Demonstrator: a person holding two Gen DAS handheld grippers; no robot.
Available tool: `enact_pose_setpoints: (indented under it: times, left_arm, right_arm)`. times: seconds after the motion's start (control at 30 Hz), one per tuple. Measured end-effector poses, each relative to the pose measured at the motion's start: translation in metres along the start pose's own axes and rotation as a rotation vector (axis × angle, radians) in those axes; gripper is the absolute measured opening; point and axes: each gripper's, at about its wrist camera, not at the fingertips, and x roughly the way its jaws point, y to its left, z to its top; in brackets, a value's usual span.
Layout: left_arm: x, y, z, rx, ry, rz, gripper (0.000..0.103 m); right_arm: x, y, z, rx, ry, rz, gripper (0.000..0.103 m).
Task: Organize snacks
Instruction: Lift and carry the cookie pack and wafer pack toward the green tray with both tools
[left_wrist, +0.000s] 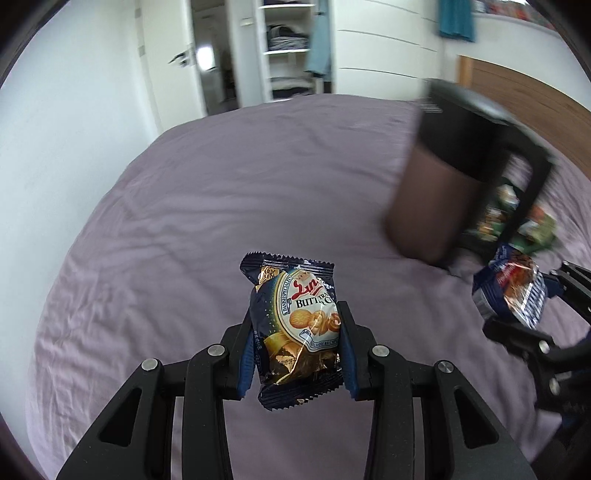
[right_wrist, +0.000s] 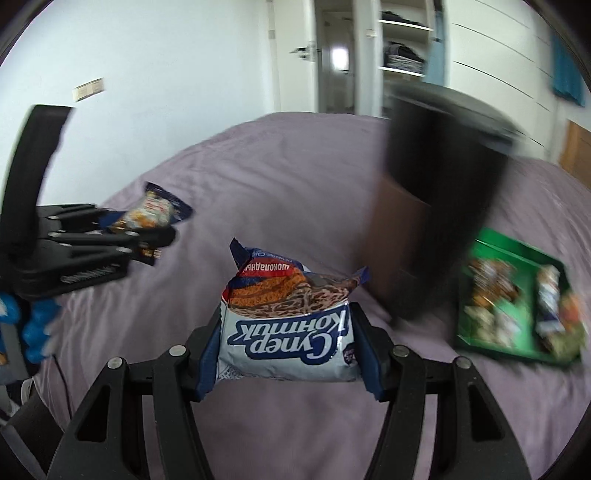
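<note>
My left gripper (left_wrist: 297, 325) is shut on a dark blue butter cookie packet (left_wrist: 295, 328) and holds it above the purple bed. My right gripper (right_wrist: 286, 325) is shut on a white and blue "Супер Контик" snack packet (right_wrist: 288, 317), also above the bed. Each gripper shows in the other's view: the right one with its packet (left_wrist: 511, 291) at the right edge, the left one with its packet (right_wrist: 147, 218) at the left. A green tray (right_wrist: 524, 254) with several snacks lies on the bed to the right, blurred.
A tall dark container (right_wrist: 443, 206) with a brown lower part stands on the bed (left_wrist: 221, 206) beside the tray, blurred; it also shows in the left wrist view (left_wrist: 461, 173). A white wall, a door and an open wardrobe lie beyond the bed.
</note>
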Motion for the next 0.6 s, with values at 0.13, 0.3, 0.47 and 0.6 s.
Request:
enact_pose_setpoints:
  times: [0.13, 0.3, 0.47, 0.6]
  left_arm:
    - [-0.022, -0.048, 0.007, 0.067, -0.020, -0.072, 0.033]
    - [-0.033, -0.107, 0.018, 0.124, -0.027, -0.167, 0.033]
    - [-0.029, -0.175, 0.029, 0.206, -0.029, -0.268, 0.033]
    - [-0.018, -0.218, 0.041, 0.240, -0.031, -0.310, 0.033]
  right_arm:
    - [-0.034, -0.042, -0.021, 0.061, -0.008, -0.098, 0.078]
    - [-0.067, -0.102, -0.039, 0.117, -0.028, -0.210, 0.078]
    - [-0.079, -0.160, -0.043, 0.165, -0.062, -0.297, 0.078]
    - [-0.073, -0.202, -0.038, 0.180, -0.089, -0.343, 0.078]
